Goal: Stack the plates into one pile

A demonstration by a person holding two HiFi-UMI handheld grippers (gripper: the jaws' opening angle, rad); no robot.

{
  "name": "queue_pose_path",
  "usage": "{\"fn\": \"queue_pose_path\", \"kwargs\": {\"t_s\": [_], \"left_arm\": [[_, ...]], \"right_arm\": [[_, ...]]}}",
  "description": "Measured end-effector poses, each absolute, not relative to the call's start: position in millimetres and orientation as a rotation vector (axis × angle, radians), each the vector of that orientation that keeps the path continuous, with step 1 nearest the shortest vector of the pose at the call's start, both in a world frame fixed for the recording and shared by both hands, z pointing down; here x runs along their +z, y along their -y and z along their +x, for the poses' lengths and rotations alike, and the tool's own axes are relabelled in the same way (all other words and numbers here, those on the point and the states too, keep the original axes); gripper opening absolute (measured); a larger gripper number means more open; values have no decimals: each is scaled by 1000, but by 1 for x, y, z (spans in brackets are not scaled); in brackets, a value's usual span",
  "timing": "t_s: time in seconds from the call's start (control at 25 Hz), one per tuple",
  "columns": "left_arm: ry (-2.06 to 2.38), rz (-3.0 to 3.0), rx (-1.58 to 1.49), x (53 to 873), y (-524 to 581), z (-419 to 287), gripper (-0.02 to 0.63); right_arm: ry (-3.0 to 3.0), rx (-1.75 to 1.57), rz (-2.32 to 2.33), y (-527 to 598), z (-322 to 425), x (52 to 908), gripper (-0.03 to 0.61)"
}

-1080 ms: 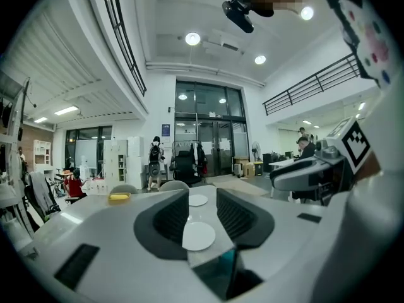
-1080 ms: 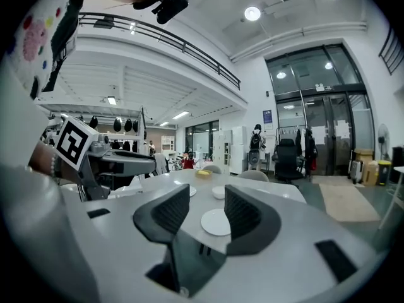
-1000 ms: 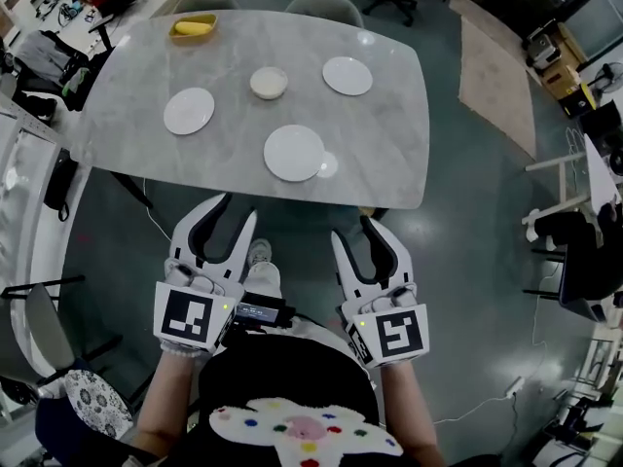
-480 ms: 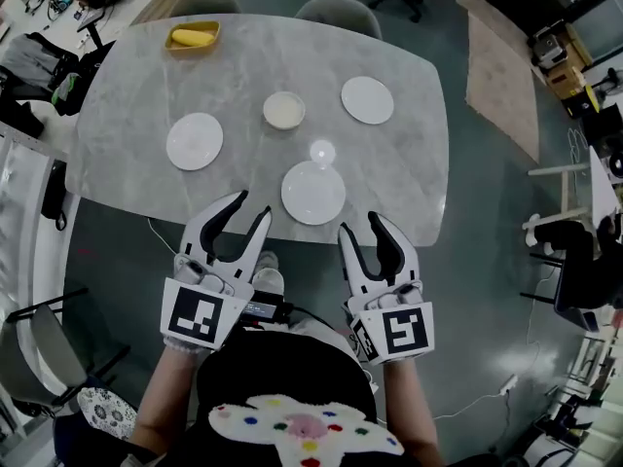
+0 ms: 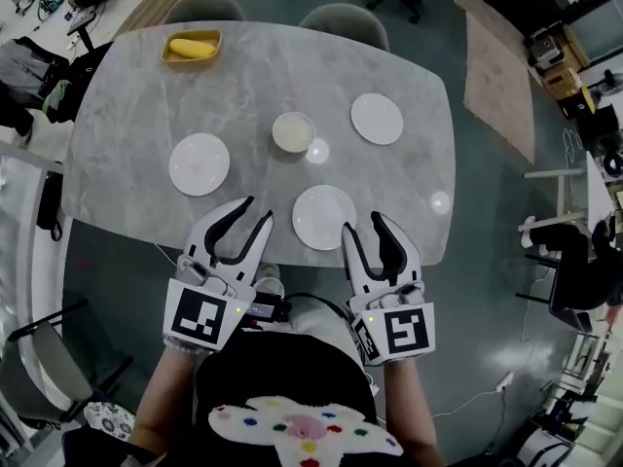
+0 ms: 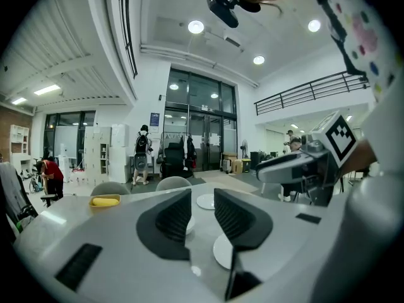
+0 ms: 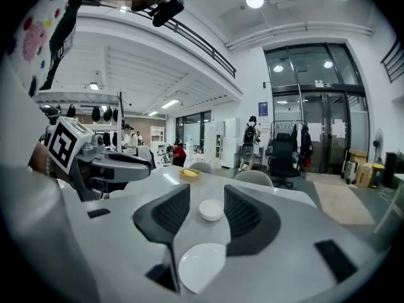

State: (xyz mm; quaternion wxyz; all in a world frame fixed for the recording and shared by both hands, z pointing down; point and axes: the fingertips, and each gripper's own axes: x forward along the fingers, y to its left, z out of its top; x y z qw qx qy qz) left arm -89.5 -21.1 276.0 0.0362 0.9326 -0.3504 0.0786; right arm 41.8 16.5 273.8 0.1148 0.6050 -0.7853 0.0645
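Observation:
Three white plates lie apart on the grey marble table: a left plate, a near plate and a far right plate. A white bowl sits between them. My left gripper reaches over the table's near edge, left of the near plate; its jaws are closing with nothing between them. My right gripper is open and empty just right of that plate. The right gripper view shows the near plate below the jaws and the bowl beyond. In the left gripper view the near plate shows at lower right.
A yellow tray holding a banana stands at the far left corner of the table. Two chairs are pushed in on the far side. A rug and office clutter lie to the right, bags and a chair to the left.
Both grippers have come forward from over the floor to the table's near edge, either side of the near plate. The left jaws stand a little narrower.

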Motion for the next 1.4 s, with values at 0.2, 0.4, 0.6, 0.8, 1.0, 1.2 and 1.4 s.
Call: {"fn": "queue_pose_path", "kwargs": {"t_s": [0.2,0.4,0.6,0.8,1.0,1.2,1.4], "left_arm": [[1069,2820,244,287,29,-96,110],[1107,2742,256,300,33,-109,110],[1189,2655,242,312,35,-128,112],[1278,2503,239,336,37,-158,112],[1280,2329,133,364,42,-176,110],[1253,2082,-84,390,53,-193,118],[1299,1953,-129,417,65,-209,129]], "right_arm": [[2290,213,1748,-9,36,285,153],[2322,214,1684,-1,23,292,153],[2391,178,1563,15,4,299,153],[2463,176,1428,29,-23,309,153],[2510,169,1315,38,-46,320,153],[2535,215,1234,42,-60,334,153],[2531,242,1170,44,-66,350,153]]}}
